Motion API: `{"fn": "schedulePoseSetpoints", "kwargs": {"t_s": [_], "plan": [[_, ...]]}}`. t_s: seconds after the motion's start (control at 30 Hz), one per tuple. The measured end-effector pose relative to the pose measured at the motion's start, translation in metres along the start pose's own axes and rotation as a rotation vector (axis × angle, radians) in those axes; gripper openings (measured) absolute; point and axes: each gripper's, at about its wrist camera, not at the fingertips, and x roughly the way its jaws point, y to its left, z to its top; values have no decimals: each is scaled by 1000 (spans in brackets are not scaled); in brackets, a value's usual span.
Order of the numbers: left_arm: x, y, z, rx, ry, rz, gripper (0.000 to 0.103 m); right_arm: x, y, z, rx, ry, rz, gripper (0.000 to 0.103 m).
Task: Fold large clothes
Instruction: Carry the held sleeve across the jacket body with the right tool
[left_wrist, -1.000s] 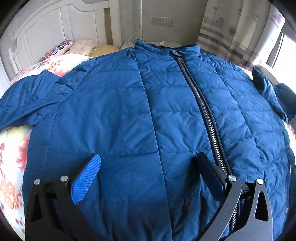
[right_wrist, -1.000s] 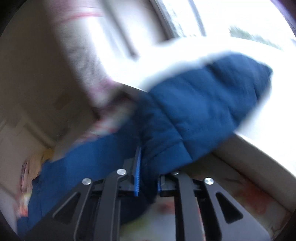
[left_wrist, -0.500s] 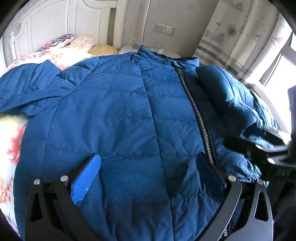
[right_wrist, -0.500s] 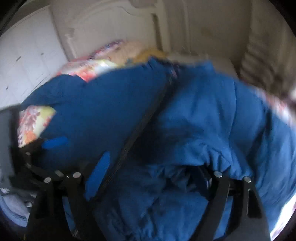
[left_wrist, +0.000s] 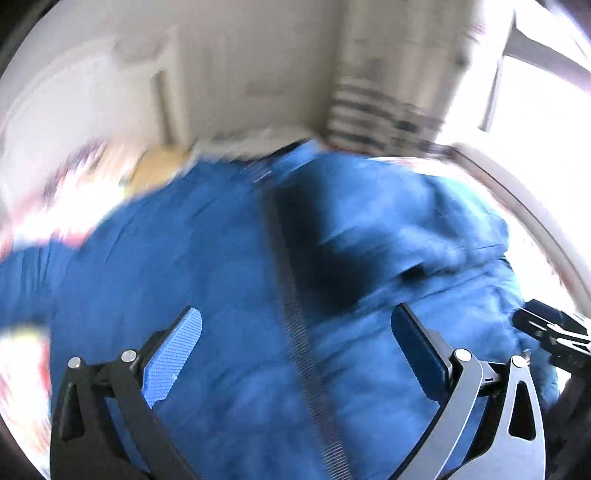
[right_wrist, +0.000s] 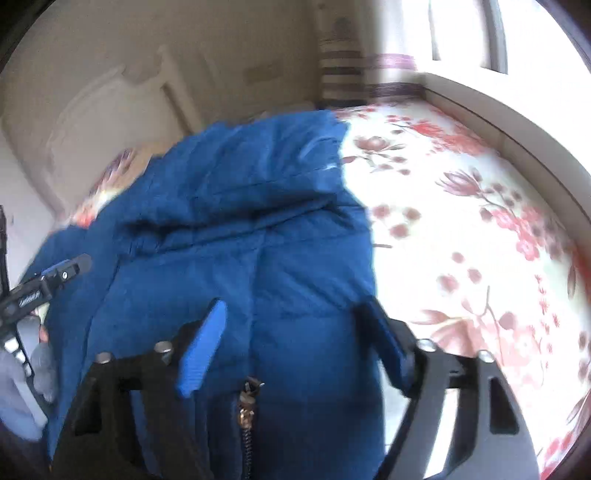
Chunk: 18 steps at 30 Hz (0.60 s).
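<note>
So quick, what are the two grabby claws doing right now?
Left gripper: open, holding nothing, over the blue jacket.
Right gripper: open, holding nothing, over the same jacket.

Home bedroom. Bed with floral sheet (right_wrist: 461, 229), white carved headboard (right_wrist: 92, 122) at 10 o'clock. Striped curtain (right_wrist: 341, 74) at 12, bright window (right_wrist: 517, 33) at 1 o'clock.

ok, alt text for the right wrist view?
A blue puffer jacket lies on a floral bedsheet, its right side folded inward. The open right gripper hovers over its hem near the zipper pull; the left gripper shows at the left edge.
</note>
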Motion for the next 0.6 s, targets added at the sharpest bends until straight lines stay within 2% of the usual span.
{"fn": "schedulePoseSetpoints", "kwargs": {"t_s": [0.07, 0.1, 0.23, 0.37, 0.4, 0.43, 0.47, 0.5, 0.53, 0.57, 0.6], "plan": [[4, -44, 22, 137, -39, -7, 98, -4, -1, 1, 20, -37, -35, 67], [6, -59, 29, 180, -51, -15, 98, -4, -6, 0, 31, -45, -41, 61], [22, -128, 54, 380, -45, -132, 98, -10, -18, -1, 56, -51, 1, 60], [48, -178, 54, 585, 10, -108, 96, -12, -18, -2, 47, -55, 9, 60], [55, -182, 53, 608, 23, -96, 91, -15, -16, -4, 47, -58, 12, 60], [62, -184, 52, 623, 43, -86, 79, -15, -17, -3, 48, -59, 16, 60], [73, -185, 52, 627, 76, -87, 73, -14, -16, -2, 52, -59, 20, 60], [79, -184, 52, 619, 93, -119, 61, -13, -16, -2, 56, -59, 22, 60], [78, -180, 51, 607, 84, -145, 47, -12, -15, -1, 59, -59, 23, 60], [72, -174, 52, 578, 46, -159, 38, -12, -15, -1, 61, -60, 24, 60], [65, -167, 55, 536, 15, -178, 24, -11, -14, -1, 62, -61, 22, 60]]}}
